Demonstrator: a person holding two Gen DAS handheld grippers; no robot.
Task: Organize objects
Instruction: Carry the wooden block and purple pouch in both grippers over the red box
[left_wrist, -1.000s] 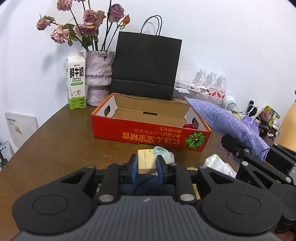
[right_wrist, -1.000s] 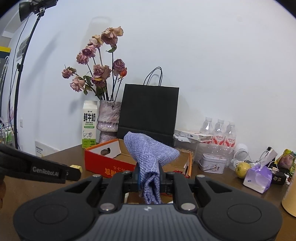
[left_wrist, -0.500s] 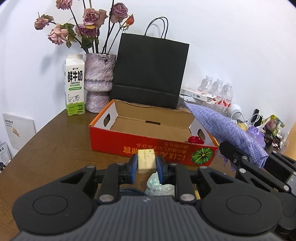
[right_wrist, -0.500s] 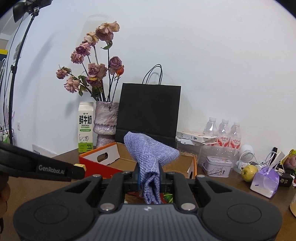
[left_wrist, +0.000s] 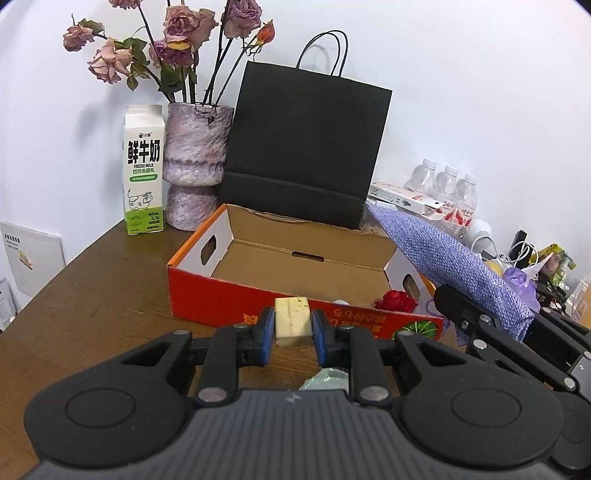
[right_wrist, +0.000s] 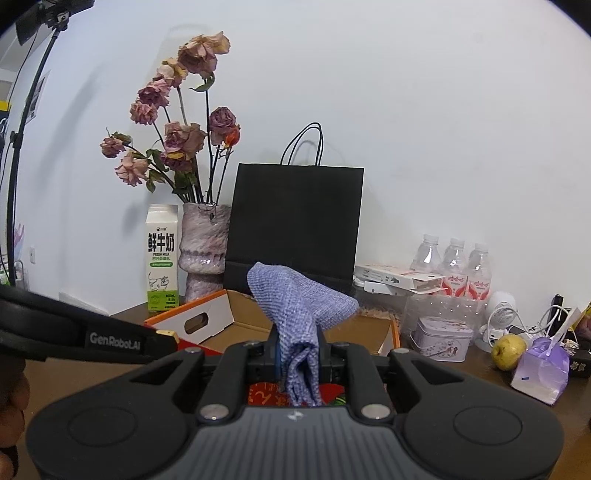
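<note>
A milk carton (left_wrist: 143, 170) stands far left beside a vase of dried roses (left_wrist: 195, 164). A black paper bag (left_wrist: 306, 147) stands right of them; water bottles (right_wrist: 454, 266) far right.

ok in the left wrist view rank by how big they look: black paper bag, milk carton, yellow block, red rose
1. black paper bag
2. milk carton
3. yellow block, though it sits nearest the camera
4. red rose

Red-orange box (left_wrist: 236, 302), pale yellow block (left_wrist: 291, 320), purple woven cloth (right_wrist: 299, 310), black paper bag (left_wrist: 306, 147), green-and-white milk carton (left_wrist: 143, 170).
</note>
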